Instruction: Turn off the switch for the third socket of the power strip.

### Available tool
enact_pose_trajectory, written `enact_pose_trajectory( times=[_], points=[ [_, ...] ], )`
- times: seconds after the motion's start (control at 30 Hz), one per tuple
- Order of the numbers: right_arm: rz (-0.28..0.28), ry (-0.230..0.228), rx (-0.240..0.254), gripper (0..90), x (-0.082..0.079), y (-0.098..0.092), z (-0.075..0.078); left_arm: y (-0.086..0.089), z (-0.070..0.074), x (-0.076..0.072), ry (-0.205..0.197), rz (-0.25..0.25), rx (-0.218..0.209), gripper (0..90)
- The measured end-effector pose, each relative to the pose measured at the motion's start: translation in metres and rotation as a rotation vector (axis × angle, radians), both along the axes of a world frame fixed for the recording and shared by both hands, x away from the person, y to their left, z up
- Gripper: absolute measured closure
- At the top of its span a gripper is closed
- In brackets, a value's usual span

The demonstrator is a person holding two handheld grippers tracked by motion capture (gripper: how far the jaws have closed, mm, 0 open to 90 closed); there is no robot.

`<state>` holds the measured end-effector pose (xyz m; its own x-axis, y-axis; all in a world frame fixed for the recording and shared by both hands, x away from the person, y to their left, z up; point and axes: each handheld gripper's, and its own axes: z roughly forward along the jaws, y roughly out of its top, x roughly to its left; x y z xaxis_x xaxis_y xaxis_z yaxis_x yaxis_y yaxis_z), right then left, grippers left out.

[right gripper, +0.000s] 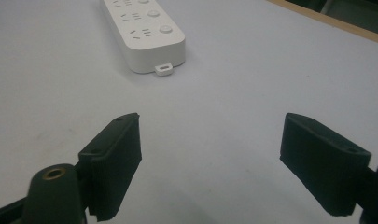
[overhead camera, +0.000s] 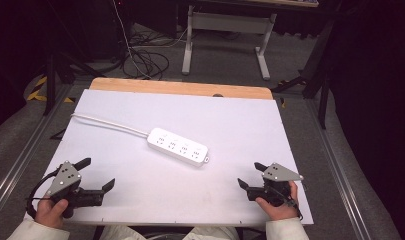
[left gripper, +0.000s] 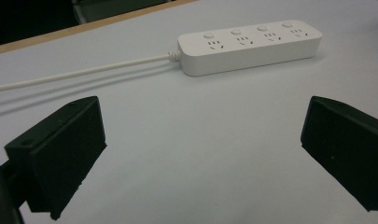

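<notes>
While cord [left gripper: 79, 72] visible, end tab [right gripper: 164, 69]

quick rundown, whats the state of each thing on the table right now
white four-socket power strip: lying flat, sockets up, nothing plugged in, untouched
white cable of the strip: on the table surface, trailing off the left edge
left gripper: open, empty, resting near the front edge
right gripper: open, empty, near the front edge
white table: holds the strip and both grippers

White power strip [overhead camera: 178, 146], four sockets each with a button, lies flat and diagonal mid-surface [overhead camera: 240, 125]. White cord [overhead camera: 107, 124] runs from its far-left end toward the surface's left edge. Untouched.
</notes>
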<state>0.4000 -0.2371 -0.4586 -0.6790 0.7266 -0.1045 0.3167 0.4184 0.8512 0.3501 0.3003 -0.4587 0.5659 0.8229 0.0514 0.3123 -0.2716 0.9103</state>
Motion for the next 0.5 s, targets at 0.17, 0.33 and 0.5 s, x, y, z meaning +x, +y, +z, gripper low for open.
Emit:
enact_pose_trajectory(
  times=[0.17, 0.33, 0.5],
  points=[
    [0.006, -0.002, -0.003, 20.9, -0.0001, 0.0010, -0.0002, 0.0006, 0.0007, -0.0008, -0.013, 0.007, 0.005, 0.3],
    [0.006, -0.003, -0.008, 20.7, -0.0001, 0.0011, 0.0006, -0.0020, 0.0010, -0.0025, -0.032, 0.014, 0.028, 0.3],
    [0.007, -0.005, -0.011, 20.3, -0.0004, 0.0017, 0.0010, -0.0016, 0.0016, -0.0028, -0.034, 0.015, 0.025, 0.3]
  ],
)
